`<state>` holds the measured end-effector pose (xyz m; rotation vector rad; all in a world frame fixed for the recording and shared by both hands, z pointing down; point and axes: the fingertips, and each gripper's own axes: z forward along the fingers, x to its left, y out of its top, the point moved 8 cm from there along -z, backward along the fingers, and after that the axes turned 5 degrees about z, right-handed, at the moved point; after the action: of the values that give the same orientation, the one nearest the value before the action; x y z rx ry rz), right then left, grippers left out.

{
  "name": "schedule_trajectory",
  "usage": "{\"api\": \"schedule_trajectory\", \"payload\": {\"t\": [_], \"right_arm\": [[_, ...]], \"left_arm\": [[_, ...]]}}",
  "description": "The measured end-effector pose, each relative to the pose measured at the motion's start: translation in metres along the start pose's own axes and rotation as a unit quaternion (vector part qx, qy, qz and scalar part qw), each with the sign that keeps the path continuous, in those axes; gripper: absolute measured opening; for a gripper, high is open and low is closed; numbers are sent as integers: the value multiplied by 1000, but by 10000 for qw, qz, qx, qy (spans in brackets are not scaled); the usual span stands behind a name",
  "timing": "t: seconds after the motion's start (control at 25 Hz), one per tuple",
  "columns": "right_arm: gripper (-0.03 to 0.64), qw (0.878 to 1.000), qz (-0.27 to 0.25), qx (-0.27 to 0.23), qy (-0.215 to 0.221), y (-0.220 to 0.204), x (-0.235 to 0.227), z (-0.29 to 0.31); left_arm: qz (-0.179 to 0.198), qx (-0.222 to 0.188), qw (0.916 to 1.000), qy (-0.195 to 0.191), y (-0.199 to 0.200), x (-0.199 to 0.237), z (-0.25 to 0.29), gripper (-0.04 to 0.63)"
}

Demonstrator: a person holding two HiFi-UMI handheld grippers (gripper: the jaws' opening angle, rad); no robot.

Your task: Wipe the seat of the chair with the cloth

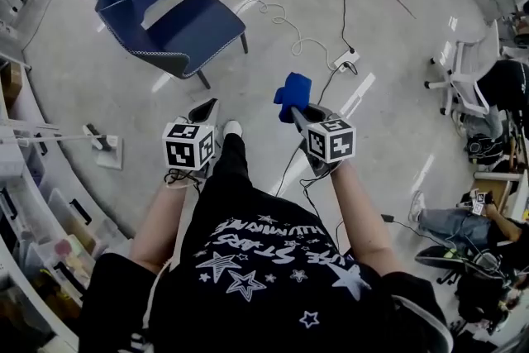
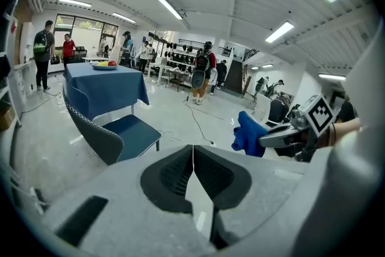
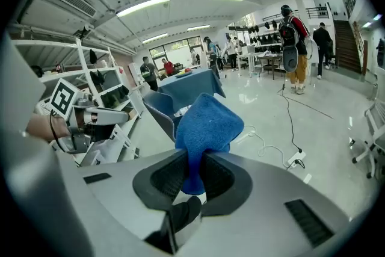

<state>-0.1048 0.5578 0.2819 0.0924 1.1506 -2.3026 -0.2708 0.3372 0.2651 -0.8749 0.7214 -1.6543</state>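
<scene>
Pale floor [image 1: 397, 70] ahead; right gripper [image 3: 191, 158] pinches the cloth [image 3: 207, 123] between its jaws; left gripper [image 2: 193, 156] has its jaws pressed together, chair [image 2: 129, 132] beyond.

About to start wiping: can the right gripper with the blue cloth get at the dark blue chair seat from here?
Probably not yet: the right gripper, shut on the blue cloth, hangs well short of the dark blue chair seat. Open floor lies between.

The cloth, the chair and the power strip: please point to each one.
cloth [image 3: 207, 123], right gripper view, on its bunched upper part.
chair [image 1: 197, 22], head view, on the middle of the seat.
power strip [image 1: 347, 59], head view, on its white body.
</scene>
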Motion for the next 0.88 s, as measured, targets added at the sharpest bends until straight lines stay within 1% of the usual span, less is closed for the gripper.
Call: {"api": "schedule_trajectory", "payload": {"t": [0.16,0.24,0.4,0.68,0.8,0.88], "right_arm": [[55,9996,112,186,-174,36,-17,42],[55,9993,193,260,-166,58,-22,66],[55,9988,68,467,-132,104,-25,114],[55,9985,-144,522,-36,176,-17,189],[55,9983,-207,545,-16,193,-10,208],[55,9977,-241,630,-8,197,-9,216]], "left_arm": [[-76,61,9999,-127,29,37,42,21],[-101,112,9997,-214,44,55,60,21],[-223,184,9991,-315,70,90,92,21],[-474,196,9984,-250,105,166,128,21],[-576,161,9981,-172,113,192,132,21],[-693,142,9974,-149,115,200,135,21]]}}
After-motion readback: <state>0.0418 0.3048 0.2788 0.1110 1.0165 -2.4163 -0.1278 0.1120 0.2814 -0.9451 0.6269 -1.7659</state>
